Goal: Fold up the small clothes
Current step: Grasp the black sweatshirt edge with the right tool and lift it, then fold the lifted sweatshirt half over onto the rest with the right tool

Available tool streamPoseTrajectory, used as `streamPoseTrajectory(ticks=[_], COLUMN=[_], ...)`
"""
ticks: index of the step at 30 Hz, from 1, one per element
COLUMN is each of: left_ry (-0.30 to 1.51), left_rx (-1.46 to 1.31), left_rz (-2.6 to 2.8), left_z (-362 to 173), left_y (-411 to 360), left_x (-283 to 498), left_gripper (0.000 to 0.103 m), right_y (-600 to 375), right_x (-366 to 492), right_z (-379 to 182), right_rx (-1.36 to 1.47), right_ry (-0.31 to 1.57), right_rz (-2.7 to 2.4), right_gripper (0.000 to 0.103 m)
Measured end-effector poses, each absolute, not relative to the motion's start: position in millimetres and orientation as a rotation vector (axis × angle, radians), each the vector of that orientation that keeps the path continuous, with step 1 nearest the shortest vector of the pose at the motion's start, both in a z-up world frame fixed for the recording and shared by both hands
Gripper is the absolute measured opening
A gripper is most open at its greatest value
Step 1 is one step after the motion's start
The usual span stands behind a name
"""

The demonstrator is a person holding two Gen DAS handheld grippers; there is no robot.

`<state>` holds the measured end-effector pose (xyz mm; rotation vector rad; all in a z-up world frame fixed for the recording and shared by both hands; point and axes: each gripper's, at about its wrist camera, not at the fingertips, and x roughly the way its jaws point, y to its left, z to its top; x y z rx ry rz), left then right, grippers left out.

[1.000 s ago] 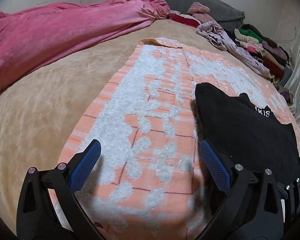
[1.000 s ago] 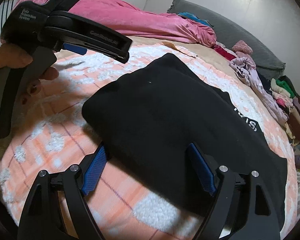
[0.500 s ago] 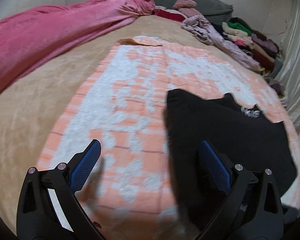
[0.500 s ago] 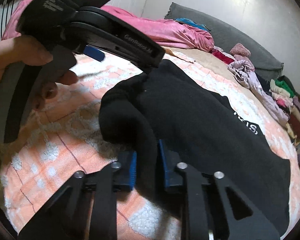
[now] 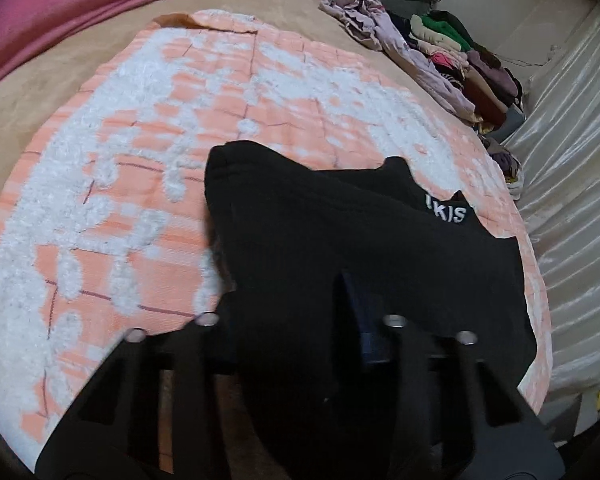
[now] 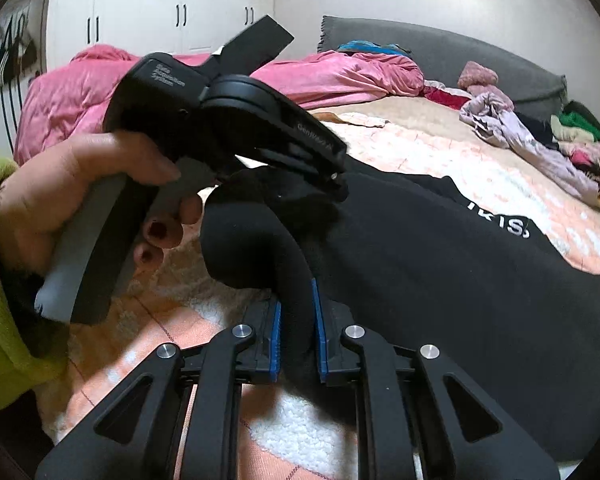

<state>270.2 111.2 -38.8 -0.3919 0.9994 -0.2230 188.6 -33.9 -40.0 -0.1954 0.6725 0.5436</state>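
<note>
A black garment (image 5: 340,232) with white lettering lies on an orange-and-white fluffy blanket (image 5: 140,160). In the left wrist view my left gripper (image 5: 288,300) is closing, and the garment's near edge is bunched between its fingers. The right wrist view shows the left gripper (image 6: 338,184), held by a hand (image 6: 60,200) in a lime sleeve, pinching a raised fold of the black garment (image 6: 440,260). My right gripper (image 6: 296,312) is shut on a rolled edge of the same garment, with its blue pads pressing on both sides, just above the blanket (image 6: 420,152).
A pink duvet (image 5: 80,0) lies along the bed's far left. Several loose clothes (image 5: 452,48) are heaped at the far right by a pale satin curtain (image 5: 572,160). A grey headboard (image 6: 460,56) and white wardrobes (image 6: 160,12) stand behind.
Both grippers went from wide open to closed on the black garment, the right first, then the left. The left gripper moved right onto the garment, whose edge is now lifted into a fold.
</note>
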Motion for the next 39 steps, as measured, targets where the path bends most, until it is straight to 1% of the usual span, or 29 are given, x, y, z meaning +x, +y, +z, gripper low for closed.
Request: streamPoseTrajectory(ticks=[2,3,5,11,15,20,22,30,39], left_ry=[0.992,0.989,0.974,0.937,0.912,0.905,0.906,0.915,0.954], left_rx=[-0.369,-0.369,-0.383,-0.357,-0.318,-0.291,-0.277,-0.217,-0.133], left_rz=[-0.207,-0.204,-0.211,-0.21,-0.223,-0.234,-0.239,-0.279,-0.319], left_z=[-30.4,-26.9,-16.4,17.8,42.9,62.1,66.6,71.8,61.2], left_y=[105.6,105.6,104.3,83.9,56.3,19.4,1.9,-63.2,-134.4], left_x=[268.8,268.5,266.4,261.0,259.1,260.3,261.3,265.9,271.9], left_gripper=[0.012,0.01,0.01,0.009,0.009,0.01,0.01,0.01,0.01], right_y=[-38.8,-41.4,-47.9,-73.2,-97.6,-131.7,-148.3,-202.5,-250.0], right_x=[187.2,185.0,181.4,171.3,165.4,157.2,154.3,144.1,131.3], right_z=[-37.0,-35.4,-30.5,-12.5,0.9,13.4,15.6,11.6,-0.7], right_rx=[-0.162,-0.146,-0.115,-0.046,0.007,0.074,0.113,0.211,0.291], right_ry=[0.672,0.669,0.657,0.594,0.553,0.517,0.508,0.504,0.514], right_rz=[0.543,0.544,0.537,0.509,0.485,0.454,0.439,0.389,0.334], right_gripper=[0.012,0.012,0.012,0.011,0.011,0.009,0.007,0.007,0.007])
